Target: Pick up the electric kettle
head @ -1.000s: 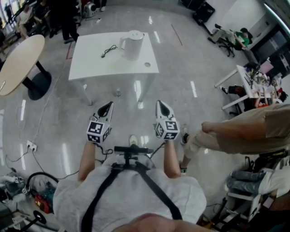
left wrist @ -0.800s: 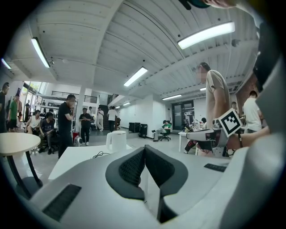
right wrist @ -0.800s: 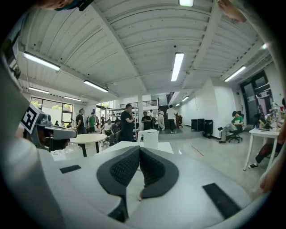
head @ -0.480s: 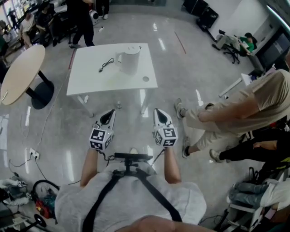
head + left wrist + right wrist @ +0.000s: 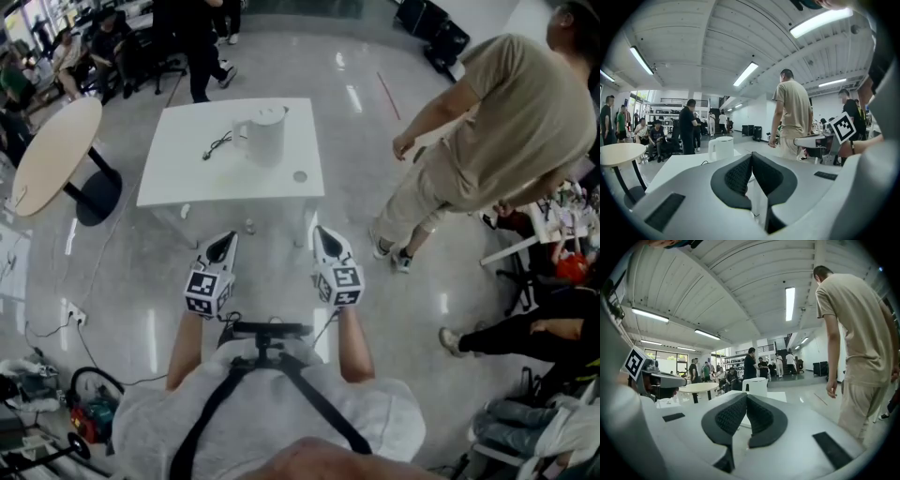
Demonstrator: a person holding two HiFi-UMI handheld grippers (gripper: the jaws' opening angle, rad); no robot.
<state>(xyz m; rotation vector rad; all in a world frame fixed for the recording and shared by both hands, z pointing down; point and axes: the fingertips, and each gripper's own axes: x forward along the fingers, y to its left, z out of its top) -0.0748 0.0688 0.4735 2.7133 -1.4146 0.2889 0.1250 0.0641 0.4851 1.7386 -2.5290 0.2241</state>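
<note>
The white electric kettle (image 5: 264, 135) stands upright on a white square table (image 5: 187, 178) ahead of me, with a black cord (image 5: 218, 144) lying to its left. It also shows in the left gripper view as the kettle (image 5: 722, 147) and in the right gripper view as the kettle (image 5: 755, 385), beyond the jaws. My left gripper (image 5: 226, 240) and right gripper (image 5: 322, 234) are held side by side short of the table's near edge, both shut and empty, well apart from the kettle.
A person in a beige shirt (image 5: 487, 131) stands close on the right of the table. A round beige table (image 5: 52, 155) stands to the left, with several people beyond it. Chairs, bags and cables lie along the right and lower-left floor edges.
Both grippers and I have moved nearer the white table. The person in beige has walked from the lower right to stand beside the table.
</note>
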